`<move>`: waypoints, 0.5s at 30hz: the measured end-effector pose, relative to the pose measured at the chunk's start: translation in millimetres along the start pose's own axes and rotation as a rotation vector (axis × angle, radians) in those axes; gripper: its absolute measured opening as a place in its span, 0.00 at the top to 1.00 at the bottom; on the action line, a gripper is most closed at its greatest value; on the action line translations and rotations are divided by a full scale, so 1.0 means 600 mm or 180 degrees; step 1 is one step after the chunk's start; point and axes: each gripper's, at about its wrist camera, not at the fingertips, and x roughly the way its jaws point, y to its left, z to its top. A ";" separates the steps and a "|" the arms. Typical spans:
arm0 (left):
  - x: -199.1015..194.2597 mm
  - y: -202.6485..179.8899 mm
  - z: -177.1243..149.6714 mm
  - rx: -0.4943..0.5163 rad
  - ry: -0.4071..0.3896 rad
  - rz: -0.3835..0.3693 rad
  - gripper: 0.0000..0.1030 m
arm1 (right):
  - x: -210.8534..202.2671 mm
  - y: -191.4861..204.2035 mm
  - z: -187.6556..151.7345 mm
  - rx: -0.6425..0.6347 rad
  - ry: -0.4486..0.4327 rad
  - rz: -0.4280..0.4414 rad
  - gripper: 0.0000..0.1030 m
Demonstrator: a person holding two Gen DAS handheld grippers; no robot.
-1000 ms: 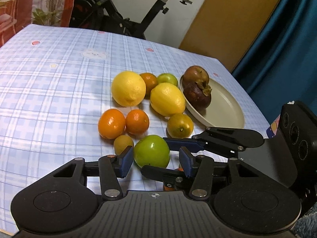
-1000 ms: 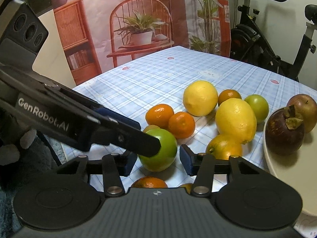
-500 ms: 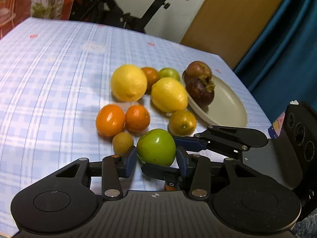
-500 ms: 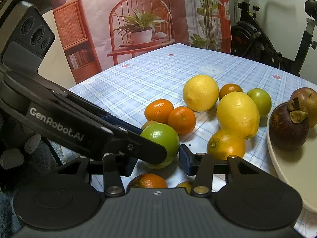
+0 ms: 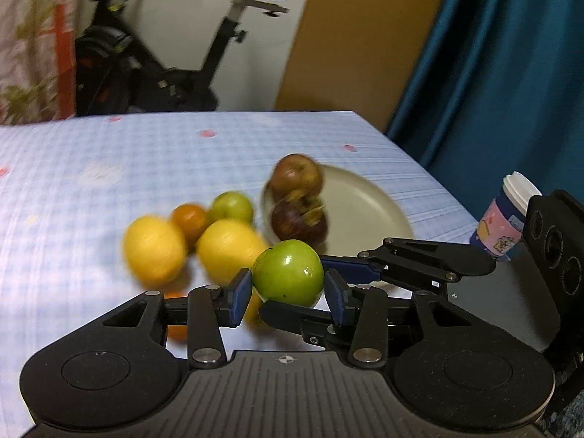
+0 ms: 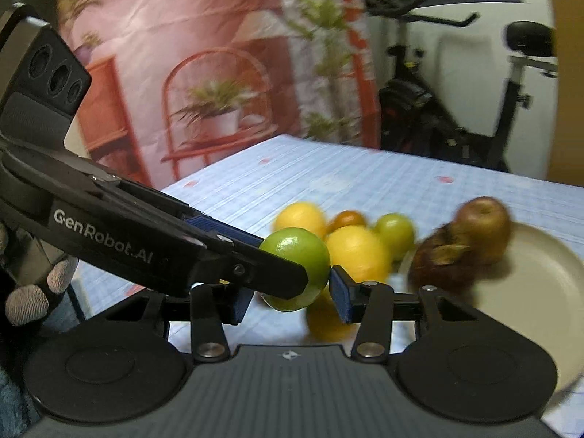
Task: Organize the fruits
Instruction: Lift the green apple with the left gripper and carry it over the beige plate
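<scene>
Both tools, left tool [image 5: 288, 294] and right tool [image 6: 292, 292], are clamped on one green apple [image 5: 288, 276], lifted; two dark fruits sit on the plate [image 5: 368, 200], citrus remains on the counter [image 5: 109, 153].

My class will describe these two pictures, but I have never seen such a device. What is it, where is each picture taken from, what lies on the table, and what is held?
A person holds a pair of tongs in each hand; a camera on each looks forward along its two fingers. One picture looks from the left tongs, the other from the right tongs; each also shows the other pair. On the checked tablecloth lie two lemons, small oranges and a small green fruit, beside a cream plate with two dark fruits. Both tongs grip one green apple; the left pair has just been closing on it.
</scene>
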 end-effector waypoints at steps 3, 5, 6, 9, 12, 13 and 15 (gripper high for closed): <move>0.028 -0.020 0.019 0.0068 0.0055 -0.0071 0.55 | -0.016 -0.026 0.002 0.0147 -0.0071 -0.0179 0.53; 0.049 -0.031 0.029 0.0089 0.0120 -0.0111 0.55 | -0.024 -0.042 0.002 0.0243 -0.0087 -0.0281 0.53; 0.062 -0.036 0.034 0.0098 0.0171 -0.0121 0.55 | -0.027 -0.051 0.002 0.0289 -0.0085 -0.0333 0.53; 0.087 -0.047 0.031 0.0137 0.0286 -0.0125 0.55 | -0.029 -0.069 0.000 0.0398 -0.0012 -0.0463 0.53; 0.108 -0.056 0.030 0.0165 0.0364 -0.0116 0.55 | -0.029 -0.080 -0.005 0.0460 0.0071 -0.0572 0.53; 0.114 -0.055 0.029 0.0167 0.0378 -0.0114 0.54 | -0.030 -0.084 -0.008 0.0480 0.0091 -0.0603 0.53; 0.121 -0.056 0.030 0.0178 0.0406 -0.0102 0.54 | -0.031 -0.089 -0.012 0.0516 0.0117 -0.0658 0.53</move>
